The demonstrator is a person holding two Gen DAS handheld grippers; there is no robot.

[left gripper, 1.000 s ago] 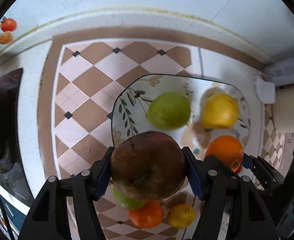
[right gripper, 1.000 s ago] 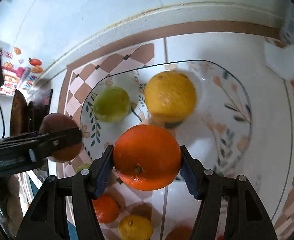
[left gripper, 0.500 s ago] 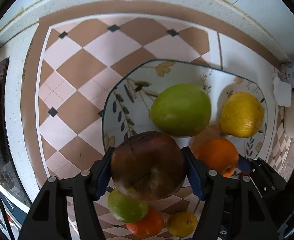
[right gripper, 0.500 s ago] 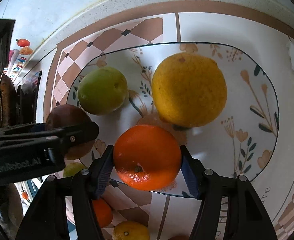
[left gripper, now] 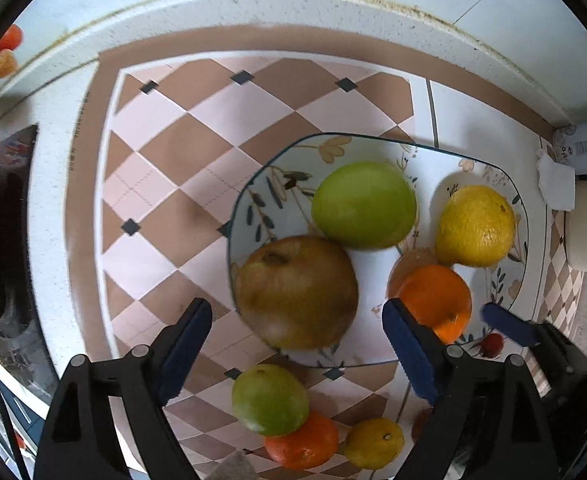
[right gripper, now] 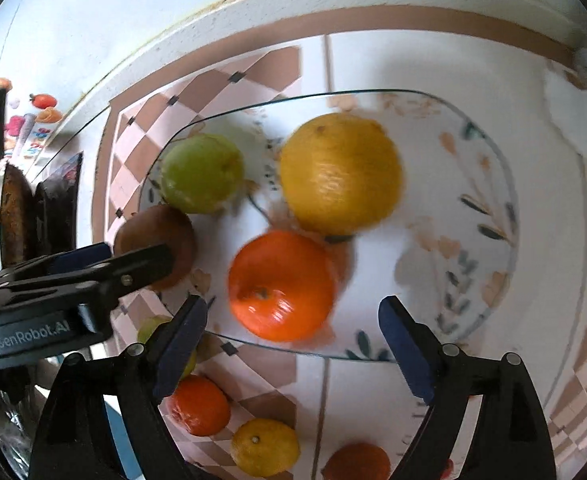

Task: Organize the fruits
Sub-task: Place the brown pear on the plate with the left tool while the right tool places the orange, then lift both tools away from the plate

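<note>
- The left gripper [left gripper: 295,340] has its jaws spread wide and holds nothing; the brown apple [left gripper: 296,292] lies on the plate [left gripper: 277,168], just ahead between the open jaws.
- The right gripper [right gripper: 291,340] is likewise wide open and empty, with the orange [right gripper: 281,285] on the plate directly ahead of it.
- The green apple [left gripper: 363,205] and yellow citrus [left gripper: 475,225] also sit on the plate.
- On the tabletop [left gripper: 165,200], below the plate's near rim, lie a green fruit [left gripper: 269,398], an orange fruit [left gripper: 303,442] and a lemon [left gripper: 373,442]; judging by position, the left gripper is nearer the green one.
</note>
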